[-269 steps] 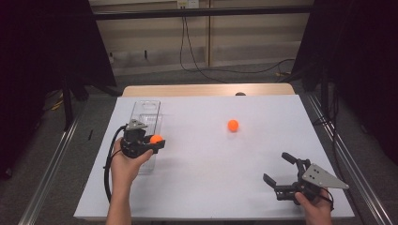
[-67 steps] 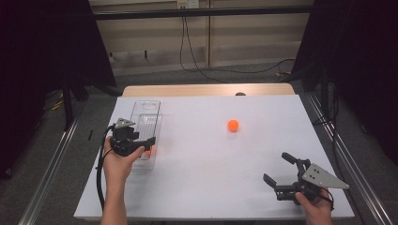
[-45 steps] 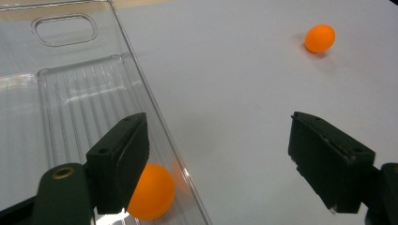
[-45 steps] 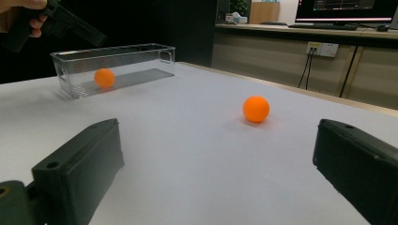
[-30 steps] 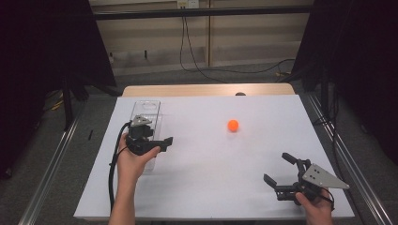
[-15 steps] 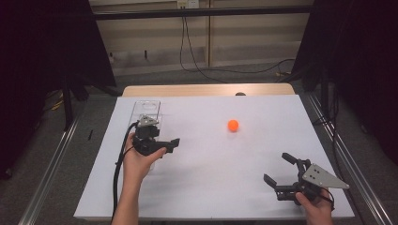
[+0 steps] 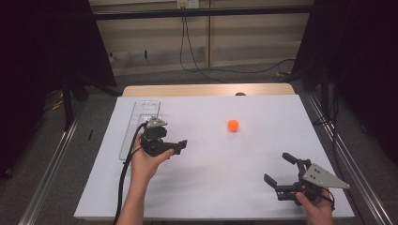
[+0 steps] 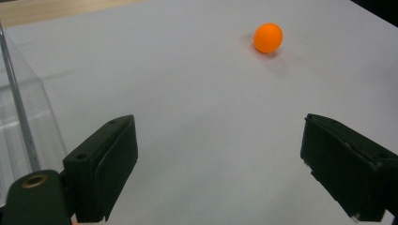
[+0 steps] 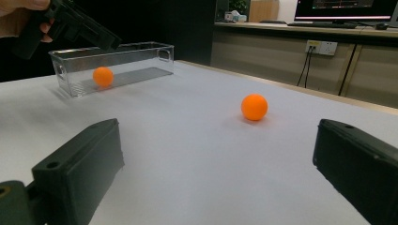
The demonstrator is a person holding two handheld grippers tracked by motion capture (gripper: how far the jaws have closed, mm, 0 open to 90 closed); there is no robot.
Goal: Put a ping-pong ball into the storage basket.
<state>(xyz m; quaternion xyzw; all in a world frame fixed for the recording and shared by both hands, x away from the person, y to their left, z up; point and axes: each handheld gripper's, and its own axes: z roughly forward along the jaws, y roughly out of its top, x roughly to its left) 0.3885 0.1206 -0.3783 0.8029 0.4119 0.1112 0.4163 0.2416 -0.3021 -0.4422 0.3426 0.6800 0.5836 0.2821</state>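
Two orange balls are in play: one ball (image 7: 233, 124) lies on the open counter (image 7: 211, 187) toward its far edge, the other (image 9: 103, 76) sits inside the clear box (image 7: 141, 122) by the left edge. Just beside the box, the left gripper (image 7: 180, 146) has just been opening, jaws spread and empty. Near the front right corner, the right gripper (image 7: 279, 169) also stands spread.

the left gripper (image 7: 180, 146) is a compact black body with a round housing, a small grey three-cornered plate on top at its 12 o'clock, and a thick black cable trailing from its 7 o'clock. its jaws are blocky black pads with small screw holes; a brass-ringed hole sits at 7 o'clock in the left gripper view. the right gripper (image 7: 281, 168) is black too, with a larger grey screw-dotted triangular plate at its 3 o'clock. forearms are bare, no sleeves.
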